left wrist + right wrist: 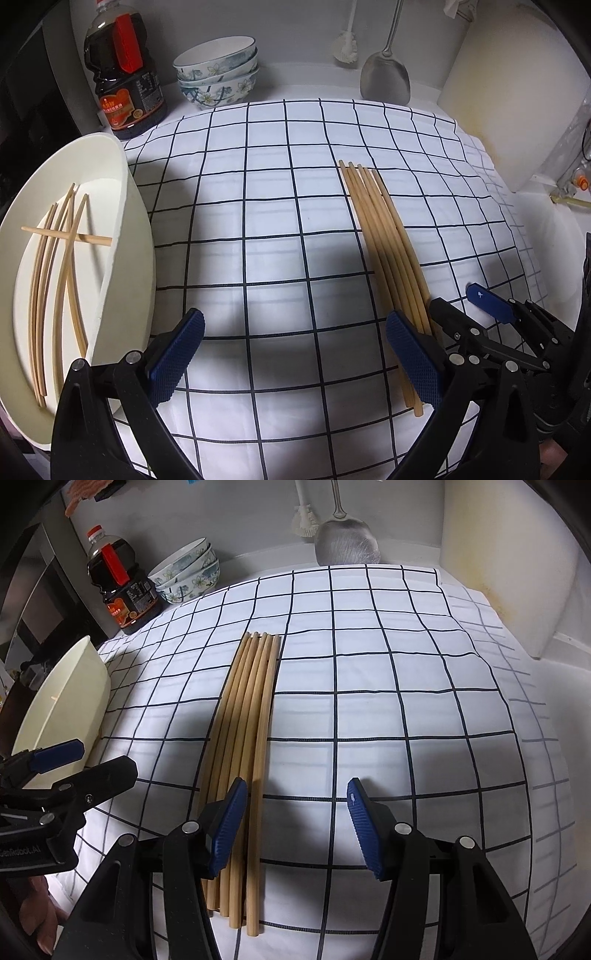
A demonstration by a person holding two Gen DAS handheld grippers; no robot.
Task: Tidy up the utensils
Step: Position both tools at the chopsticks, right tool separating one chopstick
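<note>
Cloth: white with dark grid lines, spread over most of the counter; its far edge stops short of the back wall.
Cutting board: pale, upright at the cloth's far right corner; yellowed stain down one edge.
Container: cream tub at the cloth's left edge, tilted open toward the left wrist camera; several chopsticks inside run roughly lengthwise, one lying crosswise over them.
Left gripper: jaws spread wide, nothing between the pads; left pad by the container wall, right pad just beside the near ends of the loose sticks.
Right gripper: jaws about half spread, gripping nothing; left pad lies over the near part of the loose bundle, right pad over bare cloth.
Chopsticks: about six bare wooden sticks side by side mid-cloth, touching; long axis runs from the near edge to the far edge, far ends nearly flush.
Sauce bottle: dark liquid, red handle, red-orange label, at the far left corner; print too small to read.
Bowls: three stacked, floral pattern, beside the bottle.
Spatula: metal, hanging against the back wall, blade near the cloth's far edge.
Brush: white, hanging left of the spatula.
Writing: partial "Robot.AI" on the left gripper body in the right wrist view.
</note>
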